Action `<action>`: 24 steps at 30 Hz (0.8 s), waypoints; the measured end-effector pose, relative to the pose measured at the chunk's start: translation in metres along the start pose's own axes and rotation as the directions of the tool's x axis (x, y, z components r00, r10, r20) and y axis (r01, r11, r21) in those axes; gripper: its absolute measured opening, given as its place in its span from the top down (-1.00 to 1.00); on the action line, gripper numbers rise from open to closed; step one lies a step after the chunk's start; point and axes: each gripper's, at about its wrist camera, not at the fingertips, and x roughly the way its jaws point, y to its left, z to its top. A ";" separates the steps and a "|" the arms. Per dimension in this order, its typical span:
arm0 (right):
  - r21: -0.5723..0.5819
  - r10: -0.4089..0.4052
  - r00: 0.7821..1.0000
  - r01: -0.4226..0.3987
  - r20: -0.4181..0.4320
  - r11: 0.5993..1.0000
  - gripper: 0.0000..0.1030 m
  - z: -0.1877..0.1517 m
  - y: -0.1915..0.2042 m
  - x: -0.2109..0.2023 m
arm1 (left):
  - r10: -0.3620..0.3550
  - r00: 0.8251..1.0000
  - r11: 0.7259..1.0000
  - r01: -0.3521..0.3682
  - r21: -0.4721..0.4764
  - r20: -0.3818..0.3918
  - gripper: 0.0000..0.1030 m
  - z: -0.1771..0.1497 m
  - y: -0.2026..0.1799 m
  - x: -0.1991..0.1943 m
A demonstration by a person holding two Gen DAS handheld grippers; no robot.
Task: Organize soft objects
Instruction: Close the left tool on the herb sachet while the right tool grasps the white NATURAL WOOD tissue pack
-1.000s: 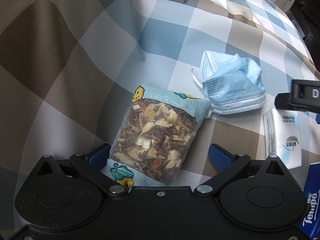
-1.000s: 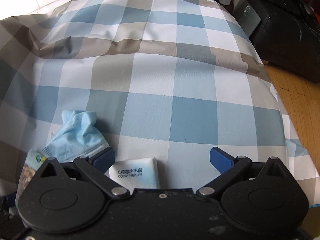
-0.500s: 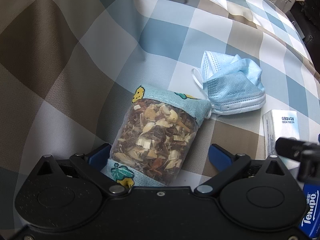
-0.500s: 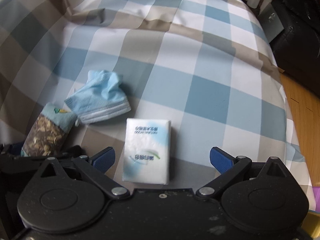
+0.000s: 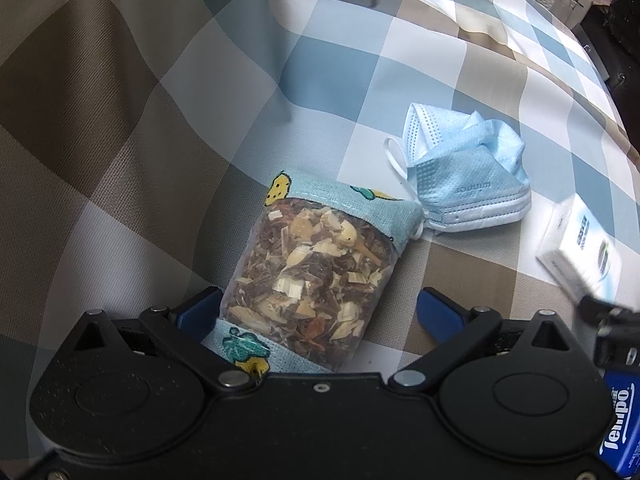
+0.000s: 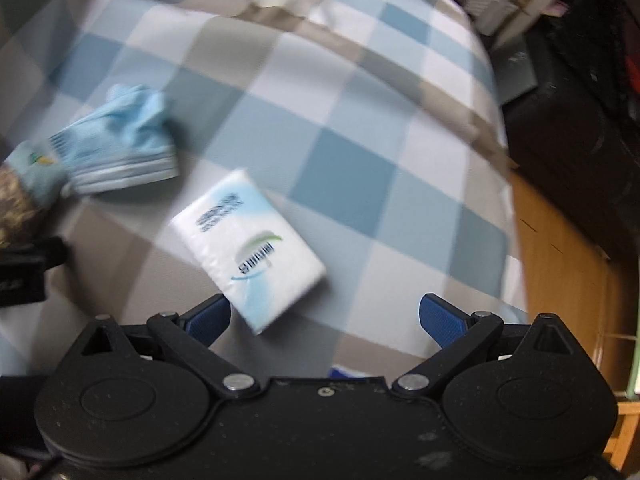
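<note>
A mesh sachet of dried herbs (image 5: 312, 276) with pale blue printed cloth ends lies on the checked cloth. My left gripper (image 5: 320, 312) is open around its near end, not closed on it. A crumpled blue face mask (image 5: 468, 180) lies just past the sachet, and also shows in the right wrist view (image 6: 120, 148). A white tissue pack (image 6: 248, 248) lies beside the mask, and shows at the right edge of the left wrist view (image 5: 580, 252). My right gripper (image 6: 324, 316) is open and empty just behind the pack.
A blue Tempo tissue pack (image 5: 620, 428) sits at the lower right of the left wrist view. The checked cloth (image 6: 360, 152) drops off at the right to a wooden floor (image 6: 568, 264) and dark furniture (image 6: 580, 120).
My right gripper has pulled back and turned, so the white tissue pack now lies farther ahead and at an angle. The left gripper and sachet have not moved.
</note>
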 end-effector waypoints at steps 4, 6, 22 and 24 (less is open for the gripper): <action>0.160 0.065 0.998 -0.067 0.018 0.985 -0.96 0.006 -0.018 -0.007 | -0.001 1.000 1.000 0.001 0.001 -0.001 -0.92 0.000 0.000 0.000; 0.227 0.115 0.992 -0.123 0.045 0.966 -0.96 0.009 -0.021 -0.013 | -0.002 1.000 1.000 0.002 0.000 -0.001 -0.92 0.000 0.000 0.000; 0.303 0.191 0.981 -0.187 0.015 0.934 -0.43 0.029 0.006 0.025 | 0.015 1.000 1.000 -0.015 -0.028 0.027 -0.51 0.000 0.004 -0.005; 0.308 0.196 0.980 -0.194 0.026 0.931 -0.43 0.026 0.004 0.023 | 0.022 0.998 0.999 -0.021 -0.028 0.052 -0.12 0.001 0.005 -0.009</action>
